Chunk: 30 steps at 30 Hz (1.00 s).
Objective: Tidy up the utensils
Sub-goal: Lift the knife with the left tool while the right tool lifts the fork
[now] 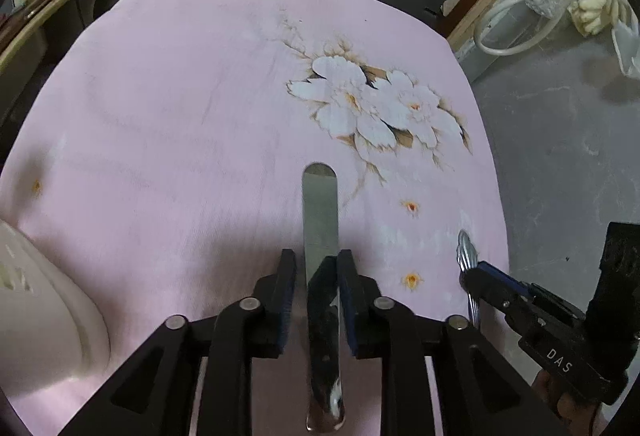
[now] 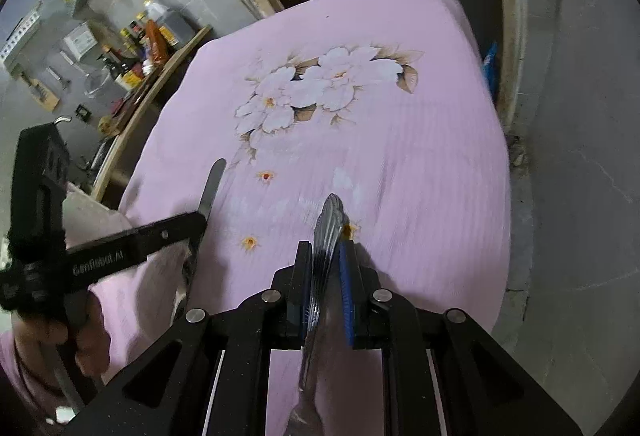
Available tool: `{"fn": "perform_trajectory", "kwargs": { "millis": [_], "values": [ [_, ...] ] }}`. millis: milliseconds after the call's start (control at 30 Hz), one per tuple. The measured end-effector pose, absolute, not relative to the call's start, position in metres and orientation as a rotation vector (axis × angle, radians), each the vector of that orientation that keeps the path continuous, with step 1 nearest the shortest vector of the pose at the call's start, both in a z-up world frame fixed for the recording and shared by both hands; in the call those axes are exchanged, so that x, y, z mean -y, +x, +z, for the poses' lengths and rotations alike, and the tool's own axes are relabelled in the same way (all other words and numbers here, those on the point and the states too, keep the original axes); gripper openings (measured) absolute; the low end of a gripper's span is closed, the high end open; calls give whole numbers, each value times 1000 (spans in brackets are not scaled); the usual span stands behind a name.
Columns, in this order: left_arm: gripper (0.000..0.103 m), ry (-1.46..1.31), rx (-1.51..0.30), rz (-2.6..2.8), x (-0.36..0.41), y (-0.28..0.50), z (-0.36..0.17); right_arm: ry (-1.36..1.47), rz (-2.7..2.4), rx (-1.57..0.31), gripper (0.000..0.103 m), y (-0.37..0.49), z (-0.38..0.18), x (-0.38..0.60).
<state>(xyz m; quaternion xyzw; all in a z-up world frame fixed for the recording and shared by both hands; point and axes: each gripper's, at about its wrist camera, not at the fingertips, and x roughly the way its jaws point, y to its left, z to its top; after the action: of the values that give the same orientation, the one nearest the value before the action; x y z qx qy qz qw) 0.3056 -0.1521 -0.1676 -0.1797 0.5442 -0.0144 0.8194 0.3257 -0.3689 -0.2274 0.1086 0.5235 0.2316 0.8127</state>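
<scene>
A: What is shown at left?
B: A white plastic container sits at the edge of the pink floral cloth. A flat steel knife is clamped in the left gripper, raised over the cloth.

A: And at right?
B: A ribbed-handled steel utensil is clamped in the right gripper (head unseen). Both are best kept level and lowered separately.

The white basin at nine o'clock runs off the picture's edge. The fluted handle's lower end blurs at six o'clock; its working end is hidden.
</scene>
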Motion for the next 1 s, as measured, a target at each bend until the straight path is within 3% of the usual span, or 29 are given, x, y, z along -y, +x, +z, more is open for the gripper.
{"fn": "perform_trajectory", "kwargs": {
  "millis": [233,433,600,1000],
  "values": [
    [26,-467,-1147,-110,144,320,-175,194,563,-1136,13,337,-229,362],
    [13,-408,-1145,-109,147,318,-173,109,514,-1111,12,334,-224,350],
    [6,-419,-1148,-119,143,316,-169,133,499,-1102,5,333,-213,349],
    [3,-364,-1209,-140,160,318,-170,105,506,-1110,4,328,-210,345]
  ]
}}
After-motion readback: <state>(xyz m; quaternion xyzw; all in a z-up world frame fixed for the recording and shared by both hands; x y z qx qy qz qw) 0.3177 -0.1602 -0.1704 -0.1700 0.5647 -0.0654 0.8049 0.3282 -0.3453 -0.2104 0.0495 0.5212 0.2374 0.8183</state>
